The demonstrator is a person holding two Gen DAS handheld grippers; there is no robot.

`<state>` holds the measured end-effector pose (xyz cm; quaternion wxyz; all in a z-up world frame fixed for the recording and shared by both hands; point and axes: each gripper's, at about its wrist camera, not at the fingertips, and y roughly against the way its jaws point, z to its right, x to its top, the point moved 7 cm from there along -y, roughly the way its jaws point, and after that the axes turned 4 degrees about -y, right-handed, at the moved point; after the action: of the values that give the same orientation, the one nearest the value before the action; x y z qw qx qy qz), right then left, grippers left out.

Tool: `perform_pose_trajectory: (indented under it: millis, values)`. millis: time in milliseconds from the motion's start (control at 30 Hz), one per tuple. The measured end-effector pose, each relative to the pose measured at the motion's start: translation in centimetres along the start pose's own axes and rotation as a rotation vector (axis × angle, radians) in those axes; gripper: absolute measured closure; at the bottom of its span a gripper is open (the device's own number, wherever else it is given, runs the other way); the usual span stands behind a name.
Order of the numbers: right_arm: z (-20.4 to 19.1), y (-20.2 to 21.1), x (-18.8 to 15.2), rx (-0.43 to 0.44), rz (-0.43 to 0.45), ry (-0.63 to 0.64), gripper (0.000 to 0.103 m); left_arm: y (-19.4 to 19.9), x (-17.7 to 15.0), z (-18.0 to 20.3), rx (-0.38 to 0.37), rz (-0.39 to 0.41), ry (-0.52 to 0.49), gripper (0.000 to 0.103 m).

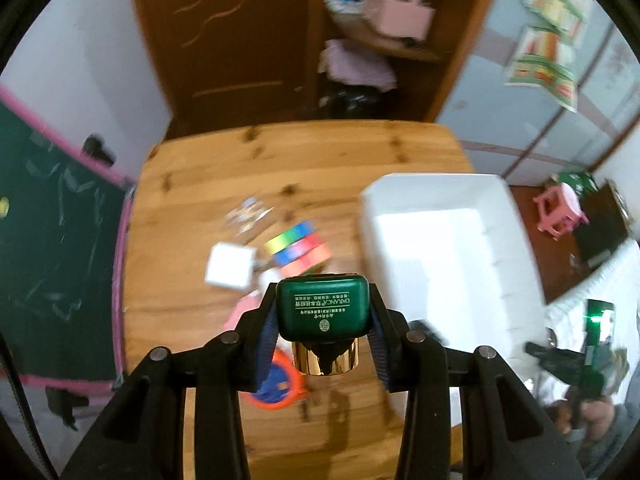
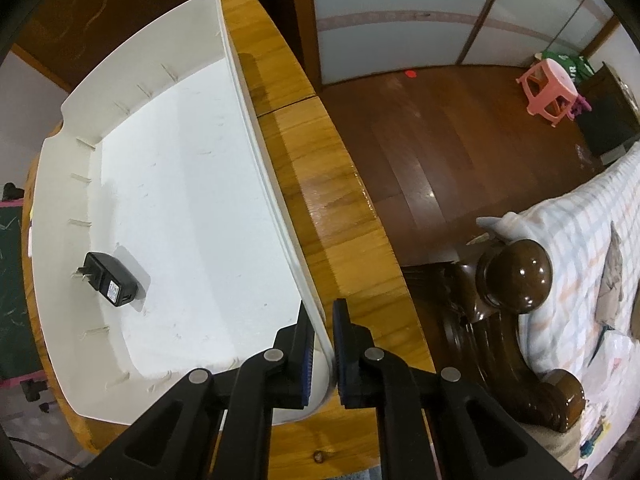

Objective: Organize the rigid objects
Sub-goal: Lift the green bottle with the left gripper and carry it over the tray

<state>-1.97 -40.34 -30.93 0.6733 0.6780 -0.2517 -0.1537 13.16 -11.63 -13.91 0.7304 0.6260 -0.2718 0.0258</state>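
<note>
Left claw (image 1: 323, 312) around green bottle (image 1: 323, 311); right claw (image 2: 322, 344) clamping bin rim (image 2: 256, 128).

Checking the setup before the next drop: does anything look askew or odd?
Nothing looks damaged or spilled. The left gripper holds a green bottle with its gold cap toward the camera. The right gripper pinches the white bin rim; a black charger lies inside.
</note>
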Motion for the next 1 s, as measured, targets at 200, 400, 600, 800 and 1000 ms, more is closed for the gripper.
perform_pose_trajectory:
  millis: [200,400,600,800,1000]
  values:
    - [-0.1,-0.3,0.0,0.014,0.004,0.025,0.095,-0.5,2.2,6.8,-0.052,0.008,-0.117,0.06]
    - [-0.1,-0.1,0.1,0.032,0.005,0.04,0.096,-4.6,2.9,11.9,-0.076,-0.043,-0.201,0.06]
    - [0.0,0.7,0.2,0.063,0.017,0.043,0.096,-10.5,2.8,14.8,-0.065,-0.155,-0.215,0.06]
    - [0.2,0.7,0.4,0.097,0.005,0.025,0.097,-15.9,1.4,16.0,-0.025,-0.26,-0.219,0.06]
    - [0.3,0.5,0.4,0.103,-0.006,0.021,0.097,-18.6,0.9,16.8,-0.004,-0.305,-0.223,0.06]
